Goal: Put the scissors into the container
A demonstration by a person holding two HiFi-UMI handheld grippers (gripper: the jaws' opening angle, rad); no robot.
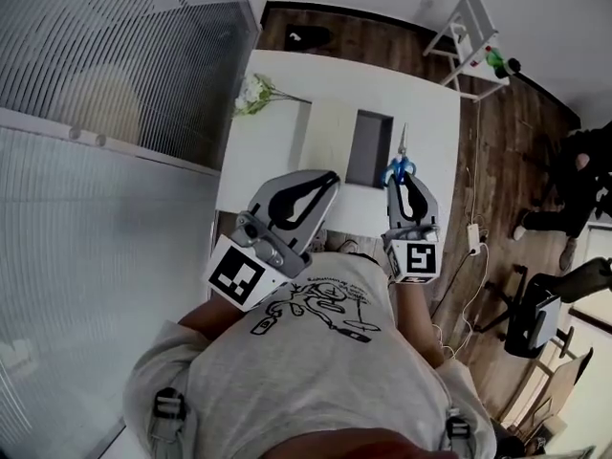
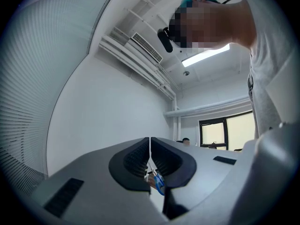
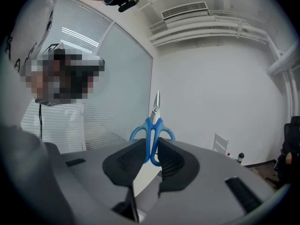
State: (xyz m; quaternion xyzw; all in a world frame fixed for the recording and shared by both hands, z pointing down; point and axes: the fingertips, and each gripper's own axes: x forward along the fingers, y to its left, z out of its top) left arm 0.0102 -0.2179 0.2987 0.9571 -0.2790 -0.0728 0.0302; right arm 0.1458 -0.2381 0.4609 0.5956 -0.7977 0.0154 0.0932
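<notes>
The scissors [image 1: 400, 161] have blue handles and short metal blades. My right gripper [image 1: 403, 177] is shut on the handles, and the blades point away over the white table [image 1: 277, 132]. In the right gripper view the scissors [image 3: 153, 128] stand upright between the pads of the right gripper [image 3: 151, 148]. The container [image 1: 369, 148] is a dark rectangular tray on the table, just left of the blades. My left gripper [image 1: 331, 176] is raised near my chest, its jaws pressed together on nothing. In its own view the left gripper [image 2: 150, 142] points up at a wall.
A bunch of white flowers [image 1: 252, 94] lies at the table's left edge. A white step rack [image 1: 470, 38] stands on the wooden floor at the back right. A power strip [image 1: 471, 234] with cables and a chair [image 1: 535, 318] are at the right. Glass partitions [image 1: 105, 113] fill the left.
</notes>
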